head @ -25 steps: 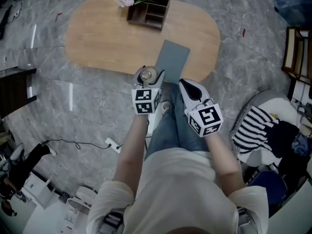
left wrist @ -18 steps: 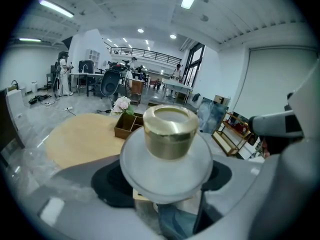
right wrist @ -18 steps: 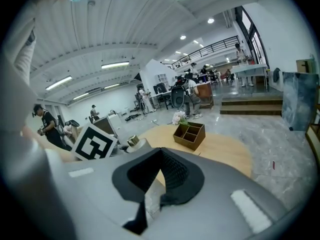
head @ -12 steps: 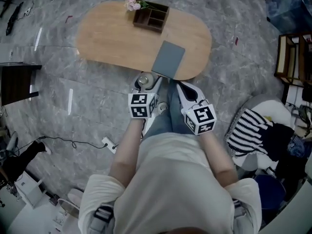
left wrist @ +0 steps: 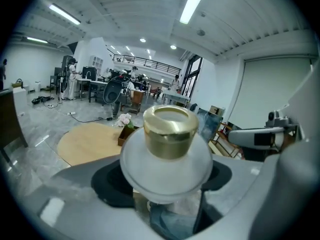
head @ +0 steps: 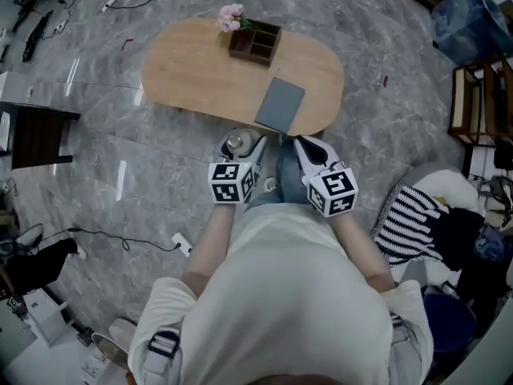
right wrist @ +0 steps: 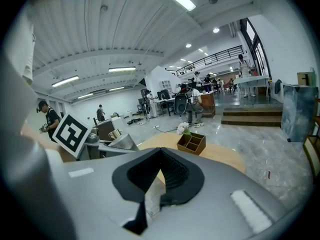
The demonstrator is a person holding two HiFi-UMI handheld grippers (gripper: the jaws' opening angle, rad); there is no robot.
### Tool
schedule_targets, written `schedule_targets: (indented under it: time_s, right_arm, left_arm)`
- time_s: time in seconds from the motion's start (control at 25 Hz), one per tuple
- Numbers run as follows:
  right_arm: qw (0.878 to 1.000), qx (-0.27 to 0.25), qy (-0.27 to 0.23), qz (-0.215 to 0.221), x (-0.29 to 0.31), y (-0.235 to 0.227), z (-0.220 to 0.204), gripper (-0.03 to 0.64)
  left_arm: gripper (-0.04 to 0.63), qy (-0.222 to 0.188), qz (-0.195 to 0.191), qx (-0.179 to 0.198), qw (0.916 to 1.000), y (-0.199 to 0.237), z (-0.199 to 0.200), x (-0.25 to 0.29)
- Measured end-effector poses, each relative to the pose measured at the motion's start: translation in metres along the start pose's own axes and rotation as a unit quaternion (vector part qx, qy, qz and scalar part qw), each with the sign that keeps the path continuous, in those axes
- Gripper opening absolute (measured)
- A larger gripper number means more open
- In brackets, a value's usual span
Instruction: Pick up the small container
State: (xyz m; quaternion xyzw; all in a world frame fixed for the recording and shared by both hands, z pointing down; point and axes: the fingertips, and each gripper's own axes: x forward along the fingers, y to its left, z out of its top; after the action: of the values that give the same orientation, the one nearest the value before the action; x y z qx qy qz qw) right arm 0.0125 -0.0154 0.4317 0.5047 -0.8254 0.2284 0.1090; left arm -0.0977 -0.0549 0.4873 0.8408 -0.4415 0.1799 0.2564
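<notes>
The small container (head: 235, 142) is a frosted white round jar with a gold cap (left wrist: 170, 131). My left gripper (head: 240, 144) is shut on it and holds it upright in the air, over the floor just off the near edge of the oval wooden table (head: 200, 74). In the left gripper view the jar (left wrist: 167, 156) fills the gap between the grey jaws. My right gripper (head: 304, 145) sits beside it to the right, shut with nothing in it; its black pads (right wrist: 170, 179) meet.
On the table lie a grey mat (head: 280, 105) and a wooden organiser (head: 255, 42) with pink flowers (head: 232, 16). A dark cabinet (head: 32, 139) stands at the left. A striped cloth (head: 417, 215) and shelves (head: 481, 95) are at the right. A power strip (head: 183, 245) lies on the floor.
Both grippers have drawn back from the table edge toward the person's body, the jar still in the left one. The table now looks smaller and farther off.
</notes>
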Motion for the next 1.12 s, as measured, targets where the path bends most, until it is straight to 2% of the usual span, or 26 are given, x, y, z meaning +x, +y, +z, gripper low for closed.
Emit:
schedule_targets:
  time_s: [0.32, 0.52, 0.84, 0.96, 1.12]
  right_arm:
    - [0.999, -0.024, -0.014, 0.02, -0.007, 0.015, 0.018, 0.0]
    - [0.999, -0.033, -0.016, 0.03, -0.006, 0.022, 0.023, 0.0]
    - [0.999, -0.036, -0.02, 0.02, -0.004, 0.016, 0.028, -0.002]
    - [0.998, -0.059, -0.022, 0.006, -0.004, 0.015, 0.03, -0.003]
    - [0.998, -0.055, -0.026, 0.005, -0.003, 0.015, 0.032, -0.003]
  left_arm:
    - [0.348, -0.027, -0.005, 0.003, 0.9996, -0.008, 0.019, -0.032]
    - [0.348, -0.039, -0.001, -0.033, 0.9987, 0.0, 0.022, -0.045]
    - [0.348, -0.039, 0.015, -0.019, 0.999, 0.012, 0.022, -0.05]
    - [0.348, -0.038, 0.014, -0.011, 0.9991, 0.012, 0.024, -0.05]
    - [0.348, -0.036, 0.008, -0.007, 0.9993, 0.01, 0.024, -0.048]
